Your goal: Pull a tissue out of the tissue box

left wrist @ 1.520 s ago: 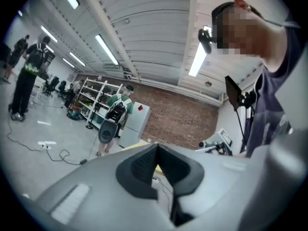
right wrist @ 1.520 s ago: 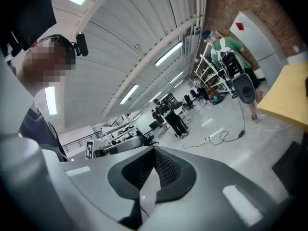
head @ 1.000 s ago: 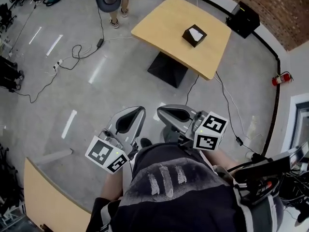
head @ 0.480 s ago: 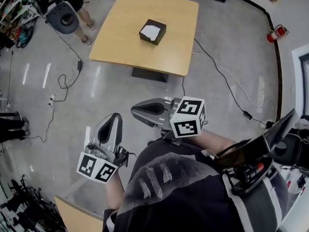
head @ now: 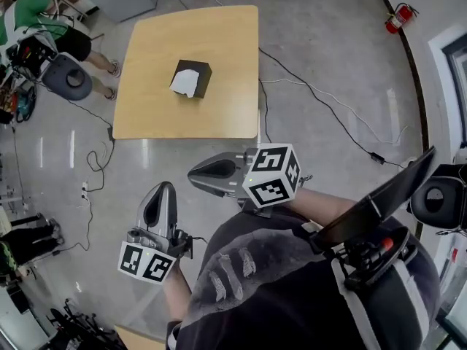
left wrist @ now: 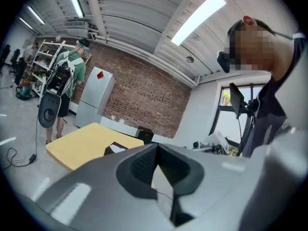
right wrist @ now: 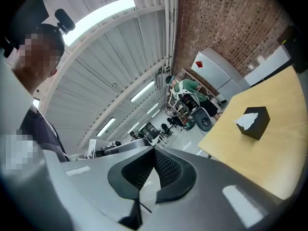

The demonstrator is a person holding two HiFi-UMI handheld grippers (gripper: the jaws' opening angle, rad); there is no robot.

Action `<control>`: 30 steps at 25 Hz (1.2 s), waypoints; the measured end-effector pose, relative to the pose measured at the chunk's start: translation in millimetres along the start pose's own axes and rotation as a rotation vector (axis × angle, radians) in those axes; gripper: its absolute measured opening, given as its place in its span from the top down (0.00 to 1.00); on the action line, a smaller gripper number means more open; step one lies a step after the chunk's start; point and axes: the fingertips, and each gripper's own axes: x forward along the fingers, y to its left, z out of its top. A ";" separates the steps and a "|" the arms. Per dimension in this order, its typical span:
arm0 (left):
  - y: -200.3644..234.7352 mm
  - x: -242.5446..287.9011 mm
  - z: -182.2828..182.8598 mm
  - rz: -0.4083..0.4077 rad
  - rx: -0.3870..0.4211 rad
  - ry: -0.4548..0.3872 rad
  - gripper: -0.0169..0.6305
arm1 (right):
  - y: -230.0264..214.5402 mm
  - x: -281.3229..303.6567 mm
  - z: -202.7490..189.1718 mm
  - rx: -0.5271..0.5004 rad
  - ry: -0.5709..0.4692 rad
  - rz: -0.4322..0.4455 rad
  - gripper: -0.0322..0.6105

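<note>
Head view: we note the tissue box [head: 194, 77], dark-sided, standing on the wooden counter [head: 226, 57], roughly mid-surface and toward its left half. A white tissue [head: 184, 83] sticks up out of the top opening. Nothing else lies on the counter.

Left hand-held gripper [head: 163, 190]: held over the floor [head: 350, 71], close in front of the person's body and short of the counter's near edge. In its own view the jaws [left wrist: 156, 150] are closed together at the tips with nothing between them. The box [left wrist: 114, 149] shows just above the jaw line, on the counter beyond, well apart from the tips.

Right hand-held gripper [head: 193, 173]: beside the left one, its tips pointing to the picture's left, its marker cube [head: 271, 175] facing the head camera. In its own view the pads [right wrist: 153, 154] meet at the tips and hold nothing. The box [right wrist: 257, 124] with its tissue [right wrist: 245, 121] sits off to the right on the counter, well apart from the jaws.

Neither gripper touches the box, the tissue or the counter.

Surroundings: cables [head: 321, 100] trail across the floor right of the counter; a red fire extinguisher [head: 398, 17] stands at the upper right; a person in green [head: 36, 20] stands at the upper left.
</note>
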 end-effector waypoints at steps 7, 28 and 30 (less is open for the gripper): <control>-5.6 47.3 4.4 -0.082 0.057 0.056 0.97 | -39.9 -23.1 14.9 -0.040 -0.015 -0.146 0.95; 119.6 117.4 37.0 -0.346 -0.062 0.058 0.97 | -105.0 44.2 51.5 -0.090 0.066 -0.445 0.95; 123.0 124.1 34.0 -0.365 -0.074 0.065 0.97 | -109.6 42.9 53.1 -0.085 0.072 -0.465 0.95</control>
